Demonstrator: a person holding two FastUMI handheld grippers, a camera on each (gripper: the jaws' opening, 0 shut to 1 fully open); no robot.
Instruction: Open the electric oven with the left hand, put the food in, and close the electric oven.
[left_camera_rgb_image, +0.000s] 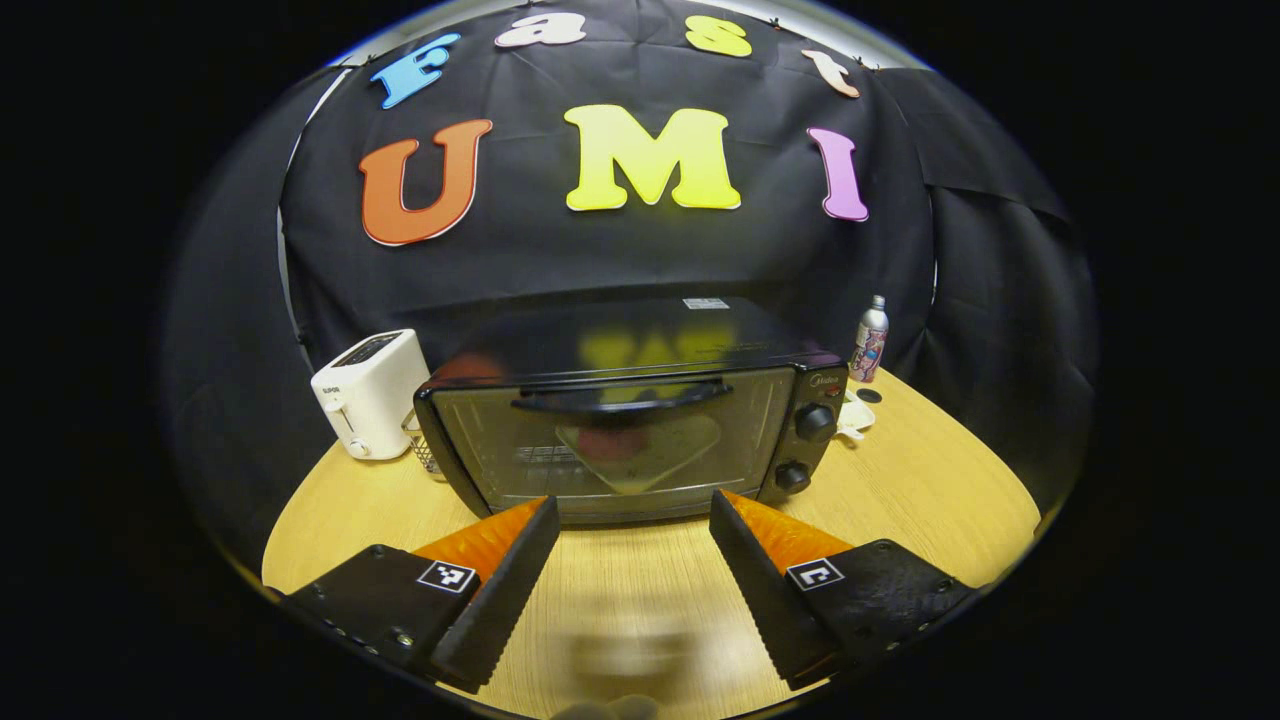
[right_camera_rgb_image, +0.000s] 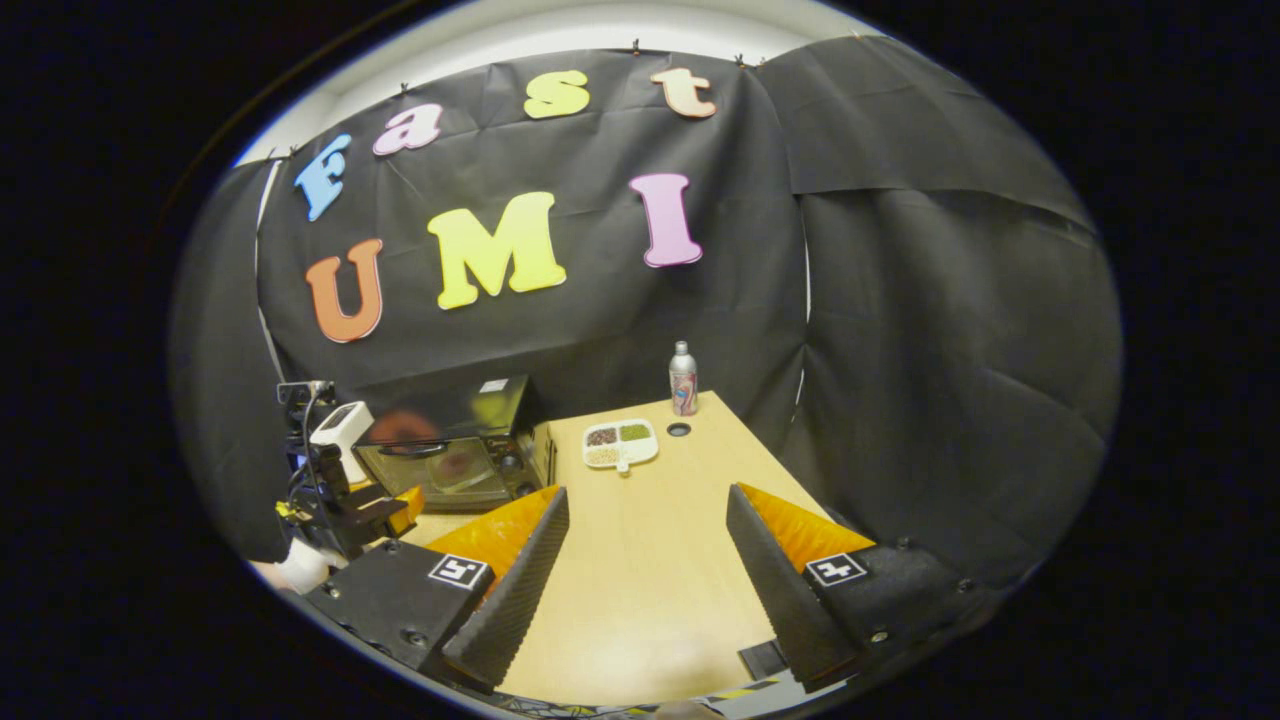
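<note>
Tabletop (left_camera_rgb_image: 900, 480): left gripper (left_camera_rgb_image: 634, 520) spread before closed oven (left_camera_rgb_image: 630, 420).

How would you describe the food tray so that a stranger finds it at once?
Start at the black oven on the wooden table. Just beside its knob side lies a white tray. Unlike the upright bottle behind it, it is flat, with compartments of differently coloured food.

Each gripper has two wedge-shaped fingers (left_camera_rgb_image: 500, 590) with ridged inner faces, black screw-studded bodies and a square black-and-white marker tag (left_camera_rgb_image: 446, 576) on each finger.
</note>
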